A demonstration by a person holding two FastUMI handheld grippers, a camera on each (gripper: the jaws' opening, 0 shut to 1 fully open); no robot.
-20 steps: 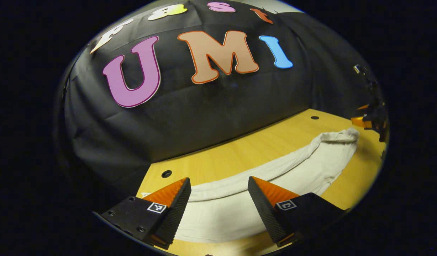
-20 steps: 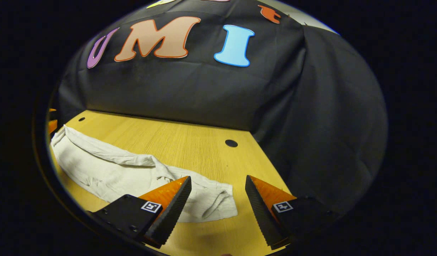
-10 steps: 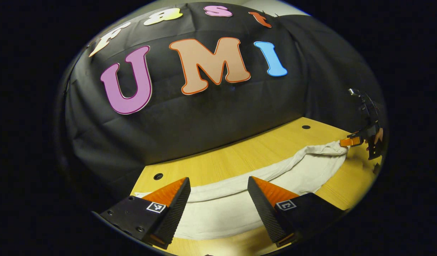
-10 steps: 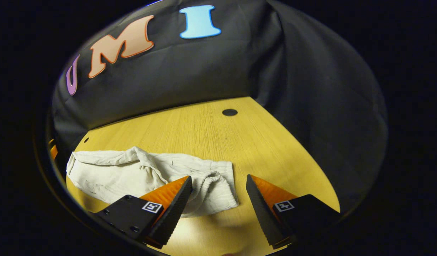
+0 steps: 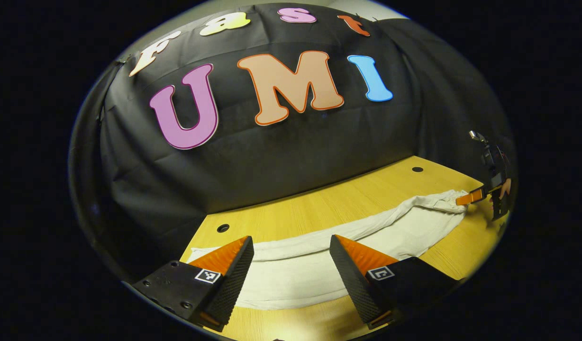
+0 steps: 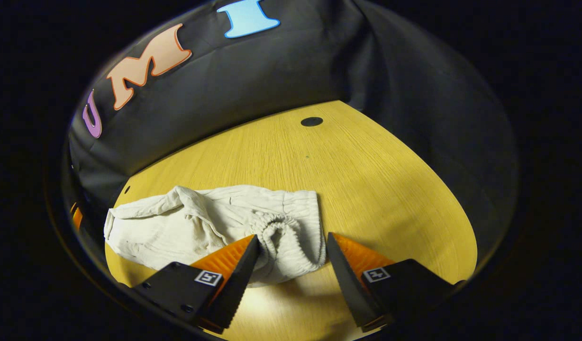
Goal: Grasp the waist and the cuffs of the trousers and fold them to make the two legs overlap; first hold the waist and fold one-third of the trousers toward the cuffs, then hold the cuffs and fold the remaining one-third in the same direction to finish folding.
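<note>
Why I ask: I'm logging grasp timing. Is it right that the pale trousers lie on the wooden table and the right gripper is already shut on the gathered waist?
Not quite. The trousers do lie on the table, but the right gripper is open: in the right gripper view its fingers stand apart on either side of the gathered waist, not pressing on it.

Both grippers are held low with jaws spread wide. The left gripper (image 5: 291,272) points forward; the right gripper (image 6: 291,272) tilts downward, a hand (image 5: 504,188) gripping its handle behind the jaws.
</note>
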